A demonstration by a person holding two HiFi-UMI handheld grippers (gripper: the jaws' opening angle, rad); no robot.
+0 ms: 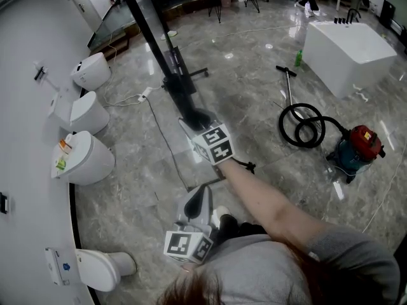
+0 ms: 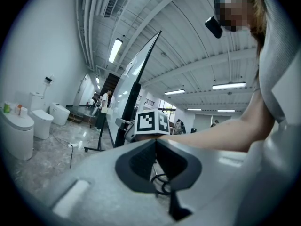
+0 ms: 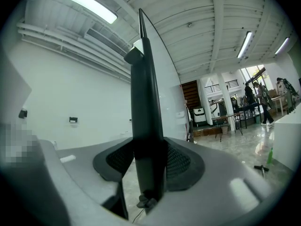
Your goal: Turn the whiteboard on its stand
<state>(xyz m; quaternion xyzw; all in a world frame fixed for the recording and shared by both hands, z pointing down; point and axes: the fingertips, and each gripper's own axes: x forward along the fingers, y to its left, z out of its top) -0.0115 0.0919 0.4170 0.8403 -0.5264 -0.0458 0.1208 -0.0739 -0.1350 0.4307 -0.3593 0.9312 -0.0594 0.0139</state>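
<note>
The whiteboard (image 1: 154,35) stands edge-on, its black frame running from the top of the head view down toward me. In the right gripper view that frame edge (image 3: 145,102) rises straight up between the jaws, with the white board face (image 3: 164,84) to its right. My right gripper (image 1: 194,121) is shut on this edge. My left gripper (image 1: 201,202) hangs lower and nearer my body, away from the board, its jaws together with nothing between them. From the left gripper (image 2: 155,160) I see the board (image 2: 134,72) ahead and the right gripper's marker cube (image 2: 151,122).
Several toilets (image 1: 82,159) line the curved wall at the left. A red vacuum cleaner (image 1: 359,143) with a coiled black hose (image 1: 304,127) lies at the right, behind it a white tub (image 1: 350,46) and a green bottle (image 1: 297,58). A cable (image 1: 164,135) crosses the floor by the stand's foot (image 1: 191,75).
</note>
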